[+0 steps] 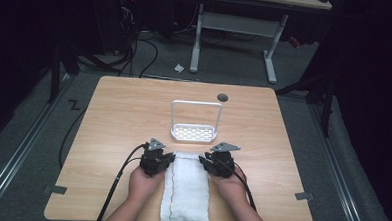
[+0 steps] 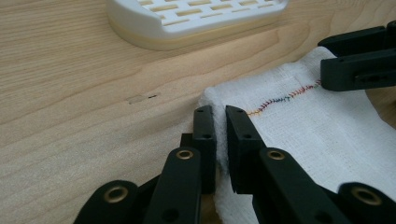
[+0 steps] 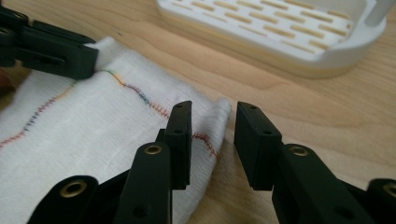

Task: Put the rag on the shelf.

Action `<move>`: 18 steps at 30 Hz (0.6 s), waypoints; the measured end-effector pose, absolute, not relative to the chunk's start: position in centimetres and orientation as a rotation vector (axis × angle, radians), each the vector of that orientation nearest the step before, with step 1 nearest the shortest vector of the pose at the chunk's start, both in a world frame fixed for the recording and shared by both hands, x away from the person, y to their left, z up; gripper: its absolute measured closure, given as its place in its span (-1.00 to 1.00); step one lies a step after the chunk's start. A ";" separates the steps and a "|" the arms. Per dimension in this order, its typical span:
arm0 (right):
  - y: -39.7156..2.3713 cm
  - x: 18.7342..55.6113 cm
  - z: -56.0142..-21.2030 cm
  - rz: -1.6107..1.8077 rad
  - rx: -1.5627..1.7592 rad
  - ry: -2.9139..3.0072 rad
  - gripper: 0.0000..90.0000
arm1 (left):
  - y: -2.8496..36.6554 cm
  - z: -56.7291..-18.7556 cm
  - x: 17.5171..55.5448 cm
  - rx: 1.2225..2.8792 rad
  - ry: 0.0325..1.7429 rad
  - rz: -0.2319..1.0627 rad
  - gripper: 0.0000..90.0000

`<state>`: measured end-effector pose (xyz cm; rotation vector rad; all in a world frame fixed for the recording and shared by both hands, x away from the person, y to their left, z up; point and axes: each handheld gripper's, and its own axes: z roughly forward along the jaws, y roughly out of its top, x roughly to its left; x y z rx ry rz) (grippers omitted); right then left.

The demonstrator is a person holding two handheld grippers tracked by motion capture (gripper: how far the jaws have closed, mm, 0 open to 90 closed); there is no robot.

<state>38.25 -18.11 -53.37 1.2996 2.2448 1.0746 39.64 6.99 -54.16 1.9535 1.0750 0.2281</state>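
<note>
A folded white towel [image 1: 187, 190] with multicoloured edge stitching lies on the wooden table [image 1: 113, 117], running from the front edge toward the middle. My left gripper [image 1: 156, 161] is at the towel's far left corner. In the left gripper view its jaws [image 2: 220, 114] are shut on the towel's [image 2: 317, 135] folded edge. My right gripper [image 1: 219, 164] is at the far right corner. In the right gripper view it [image 3: 215, 112] is open, with the towel's [image 3: 79, 126] corner lying between the jaws. Each gripper view shows the other gripper at the opposite corner.
A white slotted rack [image 1: 193, 134] with a tall wire handle stands just beyond the towel, close to both grippers. A dark round hole [image 1: 222, 97] sits in the table behind it. Desk legs and cables are on the floor past the table.
</note>
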 end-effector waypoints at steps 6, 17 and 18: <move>-18.2 38.0 -53.9 1.124 1.305 2.244 0.62 | 7.0 -54.2 39.6 1.950 1.079 0.224 0.85; -18.2 36.9 -52.8 1.203 1.214 2.221 0.91 | 7.8 -53.7 38.9 1.867 1.052 0.204 0.88; -18.2 36.7 -52.6 1.206 1.214 2.213 0.91 | 7.9 -53.5 38.7 1.850 1.046 0.205 0.88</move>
